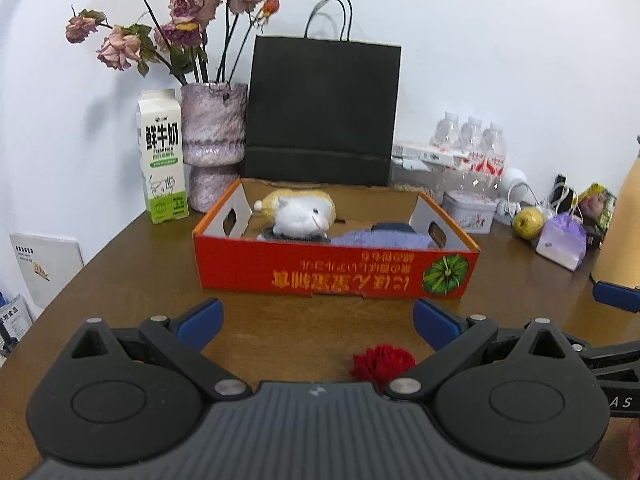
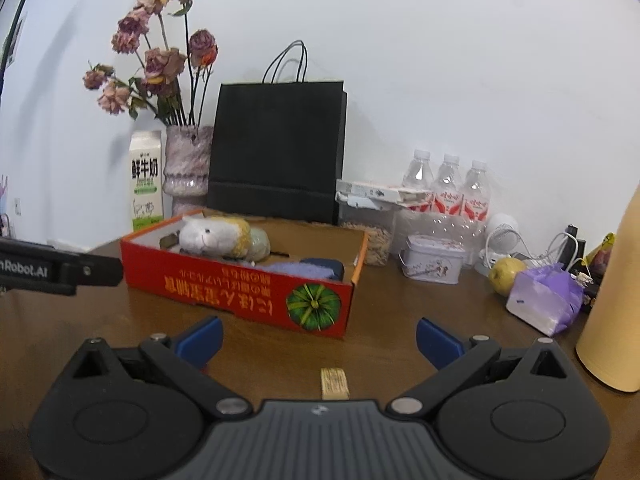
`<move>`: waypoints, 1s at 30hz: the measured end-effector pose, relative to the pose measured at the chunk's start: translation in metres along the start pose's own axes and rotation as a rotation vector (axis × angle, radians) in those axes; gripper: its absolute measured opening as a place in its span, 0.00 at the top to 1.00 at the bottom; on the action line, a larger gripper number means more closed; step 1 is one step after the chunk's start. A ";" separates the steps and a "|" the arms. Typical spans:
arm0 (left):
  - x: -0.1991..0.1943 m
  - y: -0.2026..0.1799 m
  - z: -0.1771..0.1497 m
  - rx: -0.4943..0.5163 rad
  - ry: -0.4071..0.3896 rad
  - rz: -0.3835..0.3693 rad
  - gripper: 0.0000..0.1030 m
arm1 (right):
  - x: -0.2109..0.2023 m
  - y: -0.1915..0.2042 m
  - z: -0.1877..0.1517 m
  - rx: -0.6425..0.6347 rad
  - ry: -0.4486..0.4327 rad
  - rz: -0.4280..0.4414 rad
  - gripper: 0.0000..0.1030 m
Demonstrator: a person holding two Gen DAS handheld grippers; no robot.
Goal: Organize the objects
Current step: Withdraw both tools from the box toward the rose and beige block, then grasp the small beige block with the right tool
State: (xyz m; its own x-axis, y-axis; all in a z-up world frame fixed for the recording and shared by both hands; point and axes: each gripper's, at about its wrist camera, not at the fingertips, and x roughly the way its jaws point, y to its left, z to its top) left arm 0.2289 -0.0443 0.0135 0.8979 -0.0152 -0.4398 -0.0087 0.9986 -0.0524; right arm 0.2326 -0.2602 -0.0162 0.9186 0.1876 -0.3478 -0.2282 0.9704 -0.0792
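A red cardboard box (image 1: 336, 274) stands open on the brown table (image 1: 132, 280); it also shows in the right wrist view (image 2: 240, 296). Inside lie a white and yellow plush toy (image 1: 300, 212) and a folded purple cloth (image 1: 384, 238). My left gripper (image 1: 318, 320) is open and empty, in front of the box. A red fabric flower (image 1: 382, 362) lies on the table between its fingers, close to the gripper body. My right gripper (image 2: 320, 338) is open and empty. A small tan block (image 2: 334, 383) lies on the table between its fingers.
Behind the box stand a milk carton (image 1: 162, 156), a vase of dried roses (image 1: 212, 136) and a black paper bag (image 1: 324, 112). At right are water bottles (image 1: 472, 140), a tin (image 1: 470, 210), a pear (image 1: 528, 222), a purple pouch (image 1: 562, 240) and a tan cylinder (image 2: 616, 300).
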 end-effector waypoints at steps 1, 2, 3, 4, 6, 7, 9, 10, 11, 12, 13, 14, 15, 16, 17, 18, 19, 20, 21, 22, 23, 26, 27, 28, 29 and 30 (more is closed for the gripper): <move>0.000 0.000 -0.003 0.002 0.009 -0.001 0.00 | -0.002 -0.001 -0.004 -0.009 0.009 0.000 0.00; 0.000 -0.001 -0.005 0.004 0.018 -0.001 0.00 | -0.003 -0.002 -0.007 -0.016 0.018 0.000 0.00; 0.001 -0.001 -0.008 0.005 0.027 -0.002 0.00 | -0.004 -0.004 -0.012 -0.025 0.030 -0.001 0.00; 0.002 -0.002 -0.012 0.006 0.040 -0.003 0.00 | -0.004 -0.005 -0.016 -0.032 0.043 0.000 0.00; 0.005 -0.002 -0.017 0.005 0.061 -0.004 0.00 | -0.003 -0.009 -0.024 -0.038 0.075 0.008 0.00; 0.007 -0.003 -0.020 0.005 0.073 -0.004 0.00 | -0.001 -0.011 -0.029 -0.039 0.096 0.013 0.00; 0.010 -0.004 -0.024 0.007 0.088 -0.001 0.00 | 0.005 -0.015 -0.036 -0.041 0.134 0.019 0.00; 0.011 -0.004 -0.025 0.008 0.092 0.002 0.00 | 0.008 -0.016 -0.039 -0.041 0.151 0.020 0.00; 0.012 -0.005 -0.026 0.007 0.095 0.004 0.00 | 0.012 -0.017 -0.042 -0.042 0.171 0.021 0.00; 0.013 -0.005 -0.026 0.006 0.096 0.005 0.00 | 0.016 -0.018 -0.043 -0.042 0.184 0.024 0.00; 0.014 -0.005 -0.026 0.002 0.097 0.007 0.00 | 0.021 -0.018 -0.045 -0.040 0.197 0.027 0.00; 0.016 -0.005 -0.026 -0.004 0.099 0.009 0.00 | 0.026 -0.019 -0.046 -0.039 0.209 0.030 0.01; 0.017 -0.005 -0.026 -0.010 0.101 0.010 0.00 | 0.032 -0.020 -0.045 -0.034 0.231 0.038 0.03; 0.018 -0.005 -0.026 -0.015 0.104 0.012 0.00 | 0.037 -0.020 -0.045 -0.027 0.240 0.045 0.04; 0.020 -0.006 -0.026 -0.019 0.106 0.014 0.00 | 0.043 -0.021 -0.044 -0.018 0.253 0.051 0.06; 0.022 -0.006 -0.026 -0.023 0.109 0.015 0.00 | 0.050 -0.022 -0.043 -0.013 0.267 0.054 0.07; 0.023 -0.007 -0.026 -0.025 0.111 0.015 0.00 | 0.056 -0.023 -0.042 -0.009 0.286 0.058 0.11; 0.025 -0.008 -0.026 -0.024 0.113 0.016 0.00 | 0.064 -0.024 -0.042 0.001 0.307 0.066 0.12; 0.027 -0.008 -0.026 -0.023 0.115 0.016 0.00 | 0.070 -0.026 -0.040 0.026 0.310 0.084 0.14; 0.028 -0.009 -0.027 -0.022 0.118 0.016 0.00 | 0.076 -0.028 -0.039 0.042 0.315 0.090 0.16; 0.030 -0.009 -0.027 -0.022 0.121 0.016 0.00 | 0.083 -0.030 -0.037 0.057 0.318 0.091 0.16; 0.034 -0.008 -0.027 -0.028 0.126 0.016 0.00 | 0.096 -0.030 -0.032 0.064 0.306 0.088 0.36; 0.035 -0.007 -0.027 -0.031 0.129 0.016 0.00 | 0.099 -0.029 -0.030 0.061 0.298 0.092 0.46; 0.036 -0.006 -0.028 -0.034 0.131 0.017 0.00 | 0.100 -0.028 -0.028 0.059 0.289 0.100 0.76; 0.037 -0.005 -0.028 -0.038 0.133 0.016 0.00 | 0.101 -0.028 -0.027 0.059 0.280 0.108 0.81; 0.037 -0.004 -0.028 -0.044 0.134 0.012 0.00 | 0.101 -0.026 -0.026 0.056 0.279 0.111 0.81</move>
State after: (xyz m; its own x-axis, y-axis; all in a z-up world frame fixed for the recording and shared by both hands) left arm 0.2499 -0.0505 -0.0278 0.8307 -0.0125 -0.5566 -0.0415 0.9956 -0.0843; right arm 0.3228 -0.2708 -0.0739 0.7635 0.2512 -0.5950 -0.2967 0.9547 0.0224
